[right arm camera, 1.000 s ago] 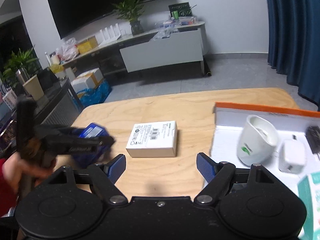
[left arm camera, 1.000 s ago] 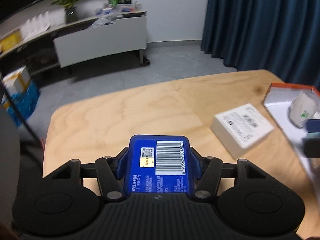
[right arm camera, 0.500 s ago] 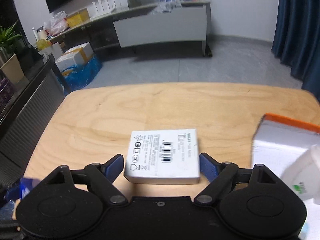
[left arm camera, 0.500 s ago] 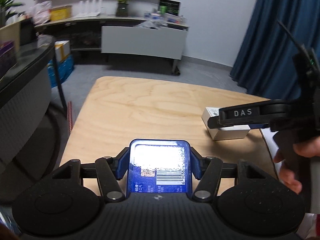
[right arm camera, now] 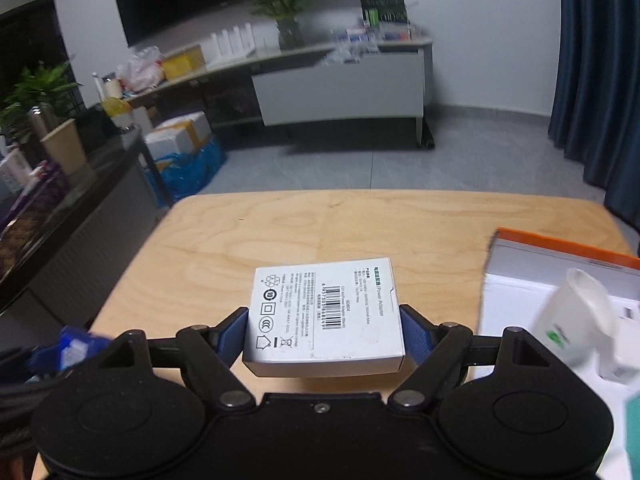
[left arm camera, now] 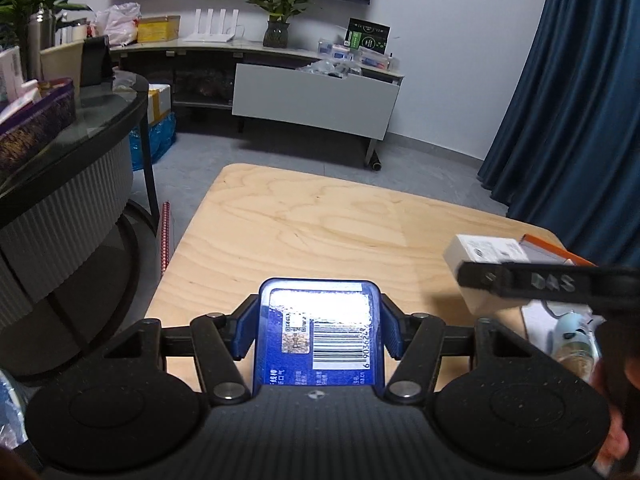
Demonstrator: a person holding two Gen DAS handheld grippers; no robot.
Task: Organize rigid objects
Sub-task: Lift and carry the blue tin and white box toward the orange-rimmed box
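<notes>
My left gripper [left arm camera: 318, 322] is shut on a dark blue box [left arm camera: 320, 336] with a barcode label, held above the near edge of the wooden table [left arm camera: 320, 232]. In the right wrist view a white power-adapter box [right arm camera: 324, 316] sits between the blue pads of my right gripper [right arm camera: 326, 334]. Its jaws are closing and the pads press on both sides of the box. The left wrist view shows the same white box [left arm camera: 484, 250] at the right, slightly tilted, behind one black finger [left arm camera: 520, 280]. The blue box [right arm camera: 76, 348] shows blurred at the left.
An orange-rimmed white tray [right arm camera: 560, 248] lies on the table's right side and holds a white cup [right arm camera: 576, 320] and a small white charger. A dark round side table [left arm camera: 80, 152] stands to the left, off the table edge. A person's hand [left arm camera: 616, 400] holds the right gripper.
My right gripper moved forward over the white box and its pads came in against the box's sides. My left gripper rolled and swung left with the blue box still held.
</notes>
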